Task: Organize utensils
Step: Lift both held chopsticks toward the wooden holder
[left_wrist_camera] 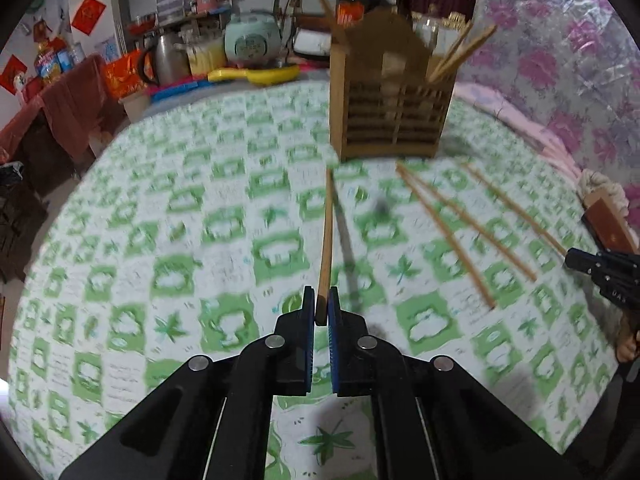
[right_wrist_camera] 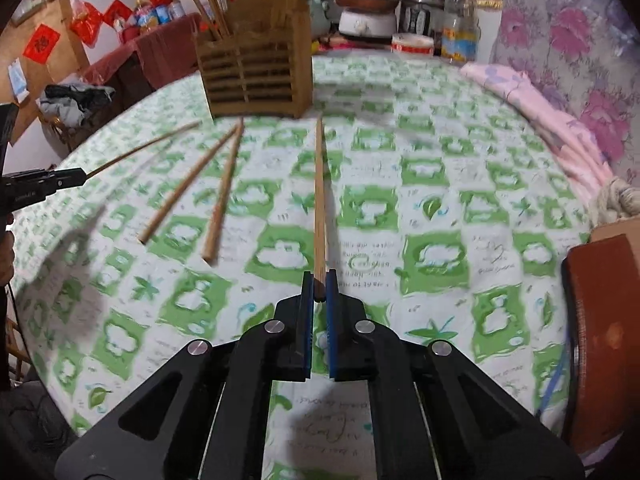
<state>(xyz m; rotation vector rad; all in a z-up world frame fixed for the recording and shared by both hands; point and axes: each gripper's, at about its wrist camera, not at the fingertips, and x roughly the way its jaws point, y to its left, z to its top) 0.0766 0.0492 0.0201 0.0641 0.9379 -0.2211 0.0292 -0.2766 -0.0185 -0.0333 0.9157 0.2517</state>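
Left tongs (left_wrist_camera: 321, 307) and right tongs (right_wrist_camera: 319, 286) are each clamped on one chopstick's end, pointing at the wooden holder (left_wrist_camera: 390, 104). Two chopsticks (right_wrist_camera: 200, 188) lie on the bench (left_wrist_camera: 160, 240). Next, likely: lift, tip upright, drop into the holder.

I see matt bare-wood chopsticks (left_wrist_camera: 326, 240) & a slatted wood holder (left_wrist_camera: 390, 116) on a smooth printed cloth (left_wrist_camera: 200, 240), w/ matt black plastic grippers, left gripper (left_wrist_camera: 321, 308), blue ribbed pads (right_wrist_camera: 331, 320), shiny metal pins.
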